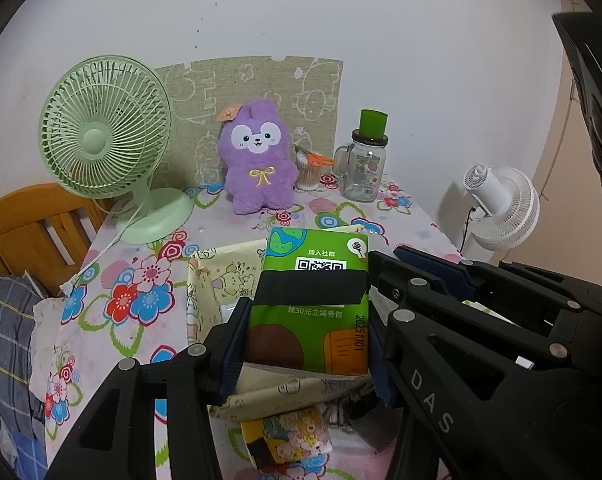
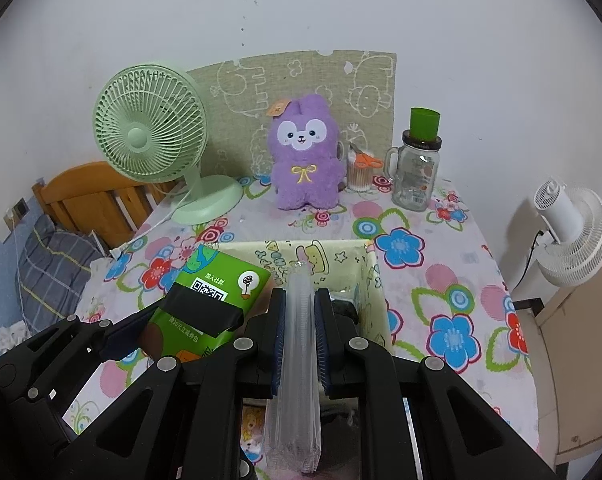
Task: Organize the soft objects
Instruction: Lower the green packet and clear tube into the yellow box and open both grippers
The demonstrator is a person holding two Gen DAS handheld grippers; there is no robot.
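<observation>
Left gripper (image 1: pixel 305 344) clamps a green tissue pack (image 1: pixel 315 292); right gripper (image 2: pixel 299 316) pinches clear plastic sleeves (image 2: pixel 299 344) — either might slip, missing the fabric bin (image 2: pixel 375 280) at twelve o'clock.

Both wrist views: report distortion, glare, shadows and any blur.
Left wrist view: fisheye bends the edges and leaves dark corners; the left gripper and green tissue pack look sharp; the white fan casts a soft shadow on the wall. Right wrist view: same curvature; even light, a small glint on the glass jar; no motion blur.
</observation>
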